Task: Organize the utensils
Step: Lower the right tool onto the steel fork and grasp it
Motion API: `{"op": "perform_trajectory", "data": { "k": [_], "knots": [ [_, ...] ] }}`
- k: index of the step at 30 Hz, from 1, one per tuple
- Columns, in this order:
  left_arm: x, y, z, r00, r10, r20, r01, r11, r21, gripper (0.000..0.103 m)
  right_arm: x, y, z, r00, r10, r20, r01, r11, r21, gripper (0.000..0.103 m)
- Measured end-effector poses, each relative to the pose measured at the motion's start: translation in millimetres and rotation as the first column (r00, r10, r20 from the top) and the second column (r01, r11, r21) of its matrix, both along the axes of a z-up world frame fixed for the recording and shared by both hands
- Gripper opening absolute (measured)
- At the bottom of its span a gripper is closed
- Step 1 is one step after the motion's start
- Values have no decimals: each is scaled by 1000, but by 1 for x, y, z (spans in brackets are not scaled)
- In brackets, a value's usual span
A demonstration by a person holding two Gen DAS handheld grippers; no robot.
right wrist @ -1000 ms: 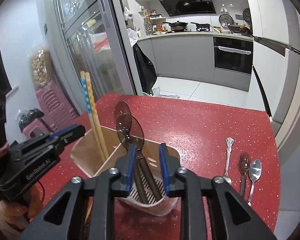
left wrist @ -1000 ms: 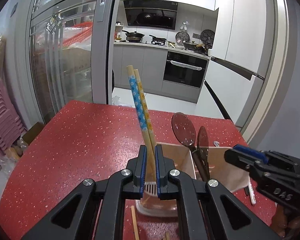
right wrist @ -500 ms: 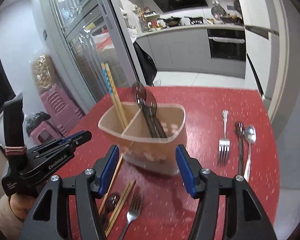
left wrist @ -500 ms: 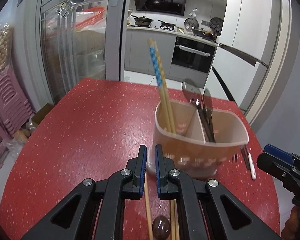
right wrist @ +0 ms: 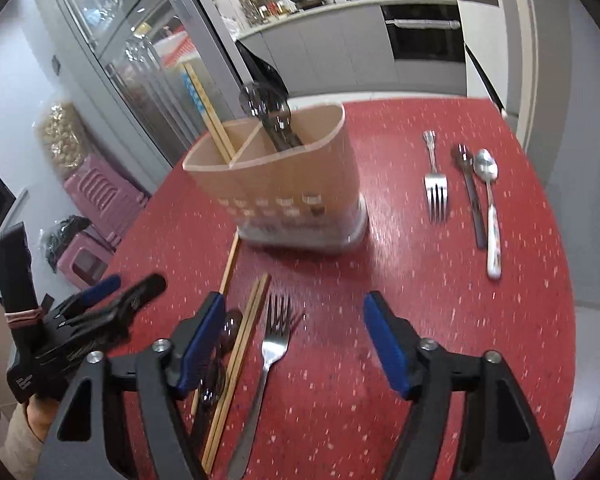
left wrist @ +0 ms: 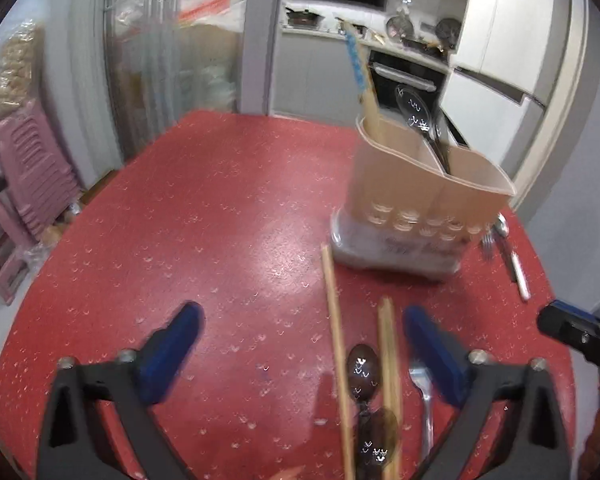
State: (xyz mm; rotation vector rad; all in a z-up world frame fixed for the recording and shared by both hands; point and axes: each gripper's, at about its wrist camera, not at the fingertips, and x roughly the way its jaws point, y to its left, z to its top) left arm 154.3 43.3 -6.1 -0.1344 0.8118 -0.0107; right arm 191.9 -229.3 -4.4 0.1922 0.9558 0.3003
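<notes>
1. Both grippers have backed off the utensil caddy [right wrist: 284, 184]; left gripper [left wrist: 300, 352] and right gripper [right wrist: 296, 340] now gape empty.
2. Loose chopsticks [right wrist: 240, 344], dark spoon [left wrist: 363, 368] and fork [right wrist: 274, 344] lie crowded together near the table edge: a pinch could snag two.
3. The laden caddy might tip if bumped.

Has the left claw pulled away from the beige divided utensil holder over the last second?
Yes. The left claw has backed off from the beige divided utensil holder and opened.

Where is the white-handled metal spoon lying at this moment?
In the right wrist view, the white-handled metal spoon lies on the red table, right of the beige utensil holder, beside a dark spoon.
</notes>
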Motion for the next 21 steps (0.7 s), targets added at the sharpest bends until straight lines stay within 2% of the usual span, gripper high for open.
{"op": "perform_trajectory", "data": {
  "k": [6, 13, 21],
  "knots": [
    [-2, 6, -41, 996, -28, -81, 31, 999, 41, 103, -10, 9, -25, 996, -11, -89, 6, 999, -53, 77],
    [11, 11, -85, 978, -77, -196, 81, 997, 11, 103, -7, 30, -55, 972, -5, -234, -24, 993, -120, 77],
    [37, 33, -99, 970, -66, -232, 62, 998, -23, 103, 0, 50, -80, 939, -11, -343, -46, 987, -156, 56]
  ]
}}
